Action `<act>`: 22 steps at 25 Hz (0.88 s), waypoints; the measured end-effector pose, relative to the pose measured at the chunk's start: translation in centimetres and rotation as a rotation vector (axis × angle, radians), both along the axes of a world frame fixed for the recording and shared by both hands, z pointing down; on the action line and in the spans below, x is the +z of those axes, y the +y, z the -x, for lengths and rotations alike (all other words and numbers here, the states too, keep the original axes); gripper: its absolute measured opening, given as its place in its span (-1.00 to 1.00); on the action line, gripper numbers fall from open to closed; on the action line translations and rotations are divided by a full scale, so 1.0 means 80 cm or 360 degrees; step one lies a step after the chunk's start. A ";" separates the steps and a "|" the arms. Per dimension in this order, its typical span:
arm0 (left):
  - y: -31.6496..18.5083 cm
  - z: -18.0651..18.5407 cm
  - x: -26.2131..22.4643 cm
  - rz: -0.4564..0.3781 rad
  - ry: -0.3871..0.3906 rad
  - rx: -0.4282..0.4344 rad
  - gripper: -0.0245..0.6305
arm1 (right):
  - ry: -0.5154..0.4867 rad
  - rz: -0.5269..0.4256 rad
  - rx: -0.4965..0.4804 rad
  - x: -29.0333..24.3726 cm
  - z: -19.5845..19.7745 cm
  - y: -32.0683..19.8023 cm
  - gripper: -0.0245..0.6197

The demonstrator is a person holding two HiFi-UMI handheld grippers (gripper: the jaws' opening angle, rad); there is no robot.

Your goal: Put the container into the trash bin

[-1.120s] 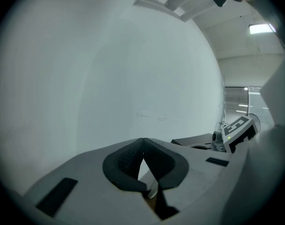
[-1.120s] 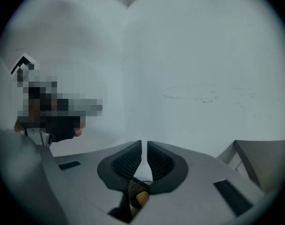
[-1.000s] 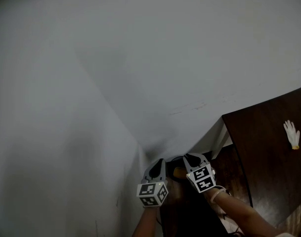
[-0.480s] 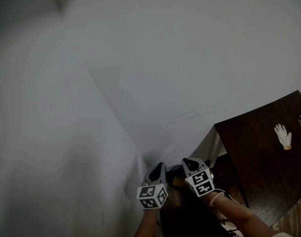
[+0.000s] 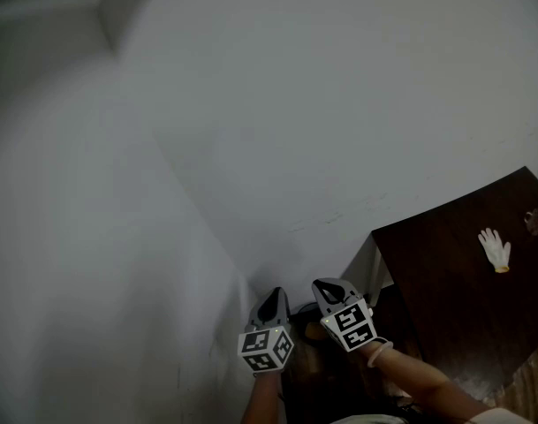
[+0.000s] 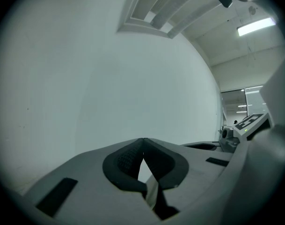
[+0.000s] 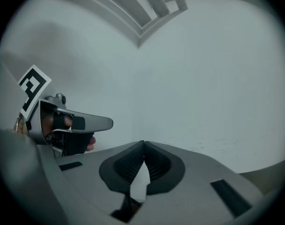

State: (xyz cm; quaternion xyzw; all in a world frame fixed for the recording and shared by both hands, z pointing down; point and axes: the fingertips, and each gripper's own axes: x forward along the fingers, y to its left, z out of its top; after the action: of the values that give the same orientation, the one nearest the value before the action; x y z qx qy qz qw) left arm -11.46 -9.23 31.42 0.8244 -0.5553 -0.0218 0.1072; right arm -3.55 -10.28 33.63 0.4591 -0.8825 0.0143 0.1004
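Note:
My left gripper and right gripper are side by side at the bottom of the head view, pointing at a white wall corner. In the left gripper view the left gripper has its pads pressed together with nothing between them. The right gripper is likewise shut and empty. A small orange-brown thing shows low between the two grippers over a dark area; I cannot tell what it is. No container or trash bin is plainly visible.
A dark brown table stands at the right with a white glove lying on it. White walls fill most of every view, and a ceiling moulding shows at top left.
Both grippers have risen a little together in front of the wall. The head view has tilted up, bringing the ceiling moulding into sight and shifting the table leftward.

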 end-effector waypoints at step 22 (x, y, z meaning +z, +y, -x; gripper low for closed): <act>0.064 -0.065 -0.101 -0.0116 -0.0072 0.0023 -0.86 | -0.0223 -0.0253 0.0074 -0.128 -0.089 0.069 -0.90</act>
State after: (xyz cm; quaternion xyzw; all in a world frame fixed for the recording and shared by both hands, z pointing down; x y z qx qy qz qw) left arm -6.23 -4.08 23.32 0.8319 -0.5506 -0.0225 0.0648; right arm 3.58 -4.75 23.40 0.4839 -0.8749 -0.0214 0.0012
